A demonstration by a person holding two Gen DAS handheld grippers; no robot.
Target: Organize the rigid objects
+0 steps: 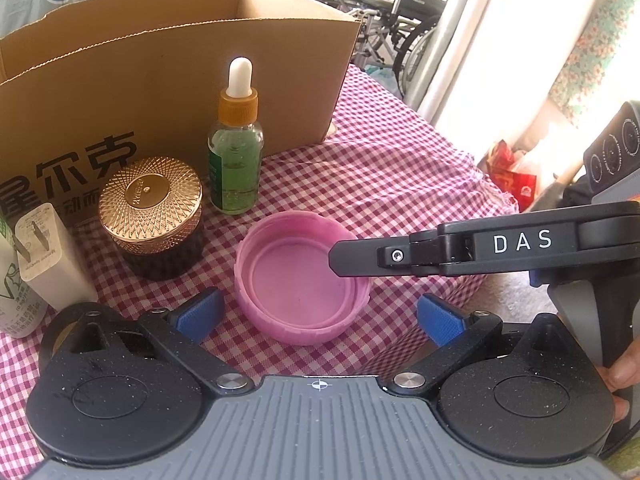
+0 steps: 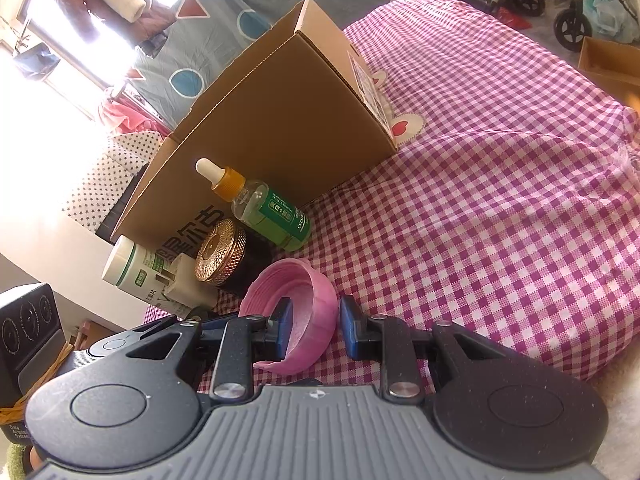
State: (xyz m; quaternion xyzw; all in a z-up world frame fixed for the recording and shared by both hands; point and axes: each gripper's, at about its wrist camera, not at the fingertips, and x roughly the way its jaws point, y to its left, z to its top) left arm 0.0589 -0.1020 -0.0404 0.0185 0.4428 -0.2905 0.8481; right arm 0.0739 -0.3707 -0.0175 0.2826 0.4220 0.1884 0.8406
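A pink round lid [image 1: 298, 280] lies open side up on the checked cloth. My right gripper [image 2: 314, 330] straddles its near wall [image 2: 320, 312], one pad inside and one outside, with small gaps to the wall. In the left wrist view the right gripper's finger [image 1: 360, 258] reaches over the lid's rim. My left gripper [image 1: 320, 314] is open and empty, just short of the lid. A green dropper bottle [image 1: 236, 148], a gold-lidded jar [image 1: 152, 216], a white charger plug [image 1: 48, 256] and a white bottle [image 2: 136, 270] stand before an open cardboard box [image 1: 168, 76].
The pink checked cloth [image 2: 480, 200] covers a soft raised surface, with its edge at the right. Wheelchairs [image 1: 400, 12] stand beyond it. A second cardboard box [image 2: 608, 64] sits on the floor at far right.
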